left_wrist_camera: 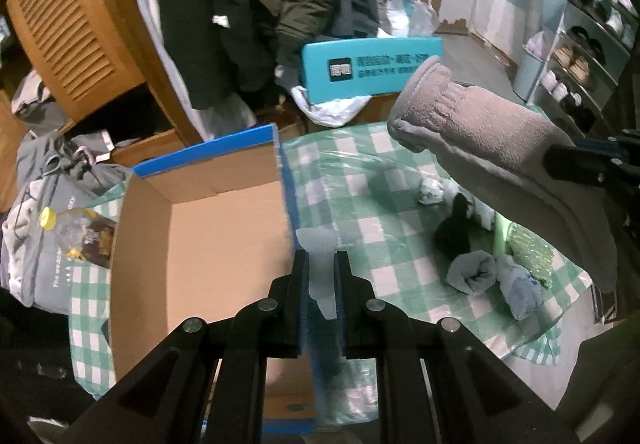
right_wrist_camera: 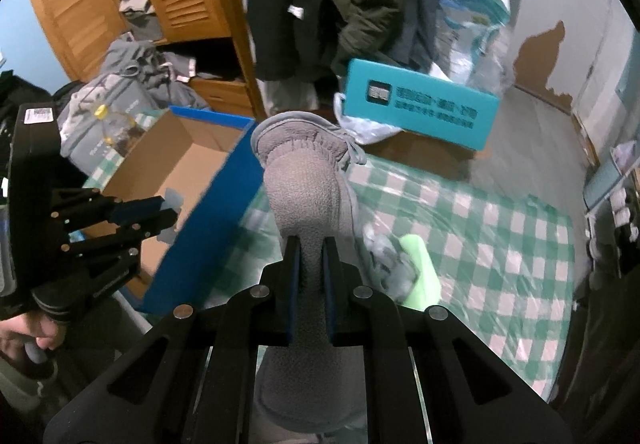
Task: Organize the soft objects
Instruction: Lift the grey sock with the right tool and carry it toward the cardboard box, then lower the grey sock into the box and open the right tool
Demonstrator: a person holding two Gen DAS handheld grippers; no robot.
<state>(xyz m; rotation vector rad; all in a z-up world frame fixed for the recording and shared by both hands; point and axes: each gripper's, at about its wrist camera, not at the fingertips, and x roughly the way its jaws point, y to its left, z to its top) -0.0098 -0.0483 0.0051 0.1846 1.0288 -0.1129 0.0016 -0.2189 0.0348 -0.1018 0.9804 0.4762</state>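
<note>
Slipper (right_wrist_camera: 308, 179), grey fleece, is clamped at its heel end between the closed jaws of the right tool (right_wrist_camera: 312, 252) and held in the air above the checked surface (right_wrist_camera: 500, 244), just beside the cardboard box (left_wrist_camera: 208, 244). Left tool (left_wrist_camera: 320, 268) is fully closed on the box wall's blue edge.

Right gripper (right_wrist_camera: 308, 244), lower centre, jaws clamped on a grey fleece slipper (right_wrist_camera: 306, 179) raised above the green-checked bench (right_wrist_camera: 500, 228); left gripper (right_wrist_camera: 170, 209), mid-left, jaws closed at the rim of an open blue cardboard box (right_wrist_camera: 208, 219).
</note>
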